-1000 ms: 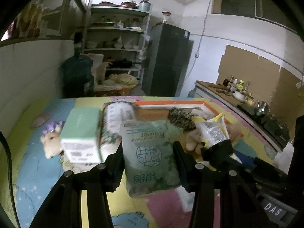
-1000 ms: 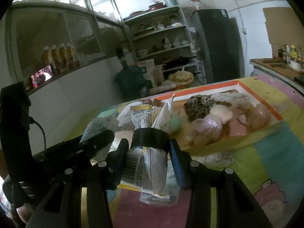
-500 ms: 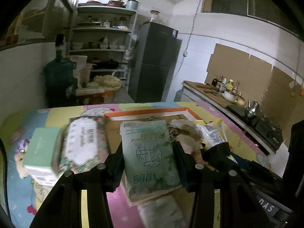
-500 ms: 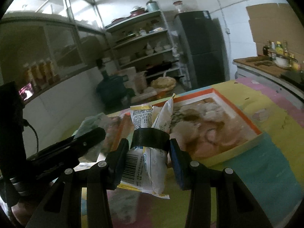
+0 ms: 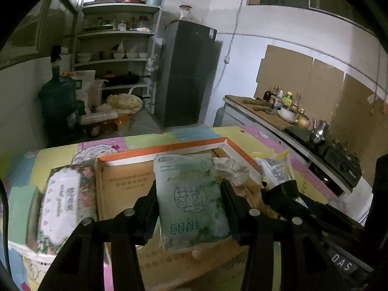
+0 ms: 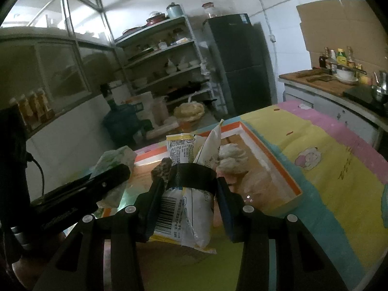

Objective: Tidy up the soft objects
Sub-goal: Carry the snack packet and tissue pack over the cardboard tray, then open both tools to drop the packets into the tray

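Note:
My left gripper (image 5: 188,191) is shut on a pale green tissue pack (image 5: 191,198), held over the orange-rimmed cardboard tray (image 5: 169,146). My right gripper (image 6: 188,189) is shut on a yellow-edged white food packet (image 6: 186,208), held over the same tray (image 6: 274,167). The right gripper and its packet (image 5: 276,172) show at the right of the left wrist view. The left gripper with the green pack (image 6: 114,160) shows at the left of the right wrist view. White and leopard-print soft items (image 6: 230,157) lie in the tray.
A floral wipes pack (image 5: 63,201) and a mint box lie left of the tray on the colourful table mat (image 6: 327,160). Behind are a dark fridge (image 5: 189,77), shelves, a water jug (image 5: 58,101) and a counter with bottles and a stove (image 5: 339,160).
Both grippers, each holding its packet, have risen and moved forward over the tray. The wipes pack and mint box have slid to the left edge of the left wrist view.

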### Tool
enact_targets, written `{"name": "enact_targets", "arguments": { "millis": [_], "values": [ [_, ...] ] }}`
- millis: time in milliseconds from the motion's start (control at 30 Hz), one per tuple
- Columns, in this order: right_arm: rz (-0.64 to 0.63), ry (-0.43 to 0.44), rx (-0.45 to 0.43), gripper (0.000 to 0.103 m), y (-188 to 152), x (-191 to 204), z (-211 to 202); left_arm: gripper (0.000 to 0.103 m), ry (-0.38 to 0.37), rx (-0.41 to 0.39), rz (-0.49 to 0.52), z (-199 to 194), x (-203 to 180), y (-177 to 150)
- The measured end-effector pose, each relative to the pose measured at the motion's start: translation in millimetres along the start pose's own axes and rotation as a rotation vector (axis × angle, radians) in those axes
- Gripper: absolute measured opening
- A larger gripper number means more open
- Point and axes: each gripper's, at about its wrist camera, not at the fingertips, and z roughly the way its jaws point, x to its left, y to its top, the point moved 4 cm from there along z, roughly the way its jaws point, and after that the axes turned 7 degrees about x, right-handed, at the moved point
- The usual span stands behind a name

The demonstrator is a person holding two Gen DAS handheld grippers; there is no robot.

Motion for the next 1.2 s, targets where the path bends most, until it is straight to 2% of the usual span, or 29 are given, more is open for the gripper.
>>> {"name": "enact_targets", "arguments": {
  "millis": [633,933,1200],
  "values": [
    [-0.013,0.018,0.085,0.045,14.2,-15.5,53.1,0.049,0.022,0.109,-0.041,58.3,5.2,1.8],
    [-0.004,0.024,0.133,0.045,12.0,-17.8,70.1,0.049,-0.01,0.172,-0.098,75.2,14.4,-5.1],
    [0.006,0.03,0.136,0.048,12.3,-18.1,70.1,0.052,-0.035,0.18,-0.132,77.6,15.9,-5.8]
  ]
}}
